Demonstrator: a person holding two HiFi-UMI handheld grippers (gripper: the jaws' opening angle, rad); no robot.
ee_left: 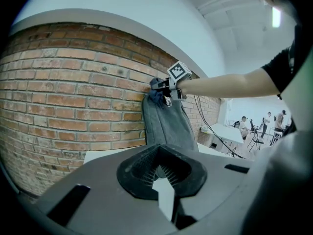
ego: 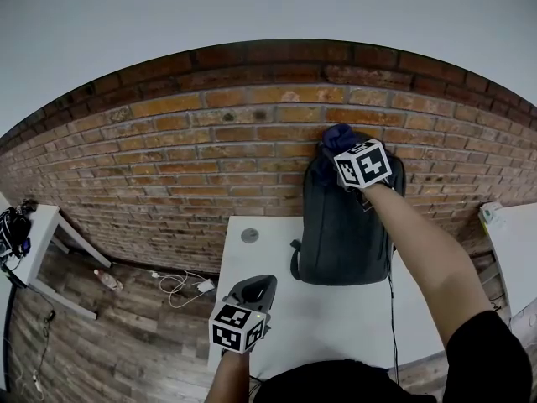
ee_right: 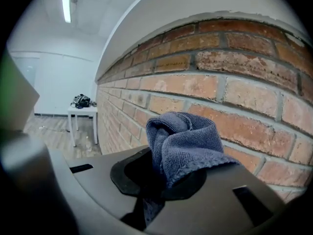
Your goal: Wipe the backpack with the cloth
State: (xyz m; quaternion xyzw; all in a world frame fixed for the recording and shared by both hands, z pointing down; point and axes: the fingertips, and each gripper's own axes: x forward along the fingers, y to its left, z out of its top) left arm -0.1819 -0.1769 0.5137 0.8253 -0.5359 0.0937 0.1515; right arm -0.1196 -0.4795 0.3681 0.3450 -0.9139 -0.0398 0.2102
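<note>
A dark grey backpack (ego: 344,225) stands upright on the white table (ego: 277,326), leaning against the brick wall (ego: 193,149). My right gripper (ego: 362,163) is at the backpack's top, shut on a bunched blue cloth (ego: 338,135) that touches the top edge by the wall. In the right gripper view the cloth (ee_right: 183,141) bulges out of the right gripper (ee_right: 161,173), with bricks just behind it. My left gripper (ego: 250,296) hovers low over the table's front left, shut and holding nothing. The left gripper view shows the left gripper (ee_left: 159,168), the backpack (ee_left: 166,126) and the cloth (ee_left: 157,98).
A small round grey disc (ego: 249,235) lies on the table left of the backpack. A black cable (ego: 391,300) runs down the backpack's right side. White cables (ego: 180,285) and a bottle (ego: 107,280) lie on the wooden floor. Other white tables (ego: 42,233) (ego: 512,250) stand at both sides.
</note>
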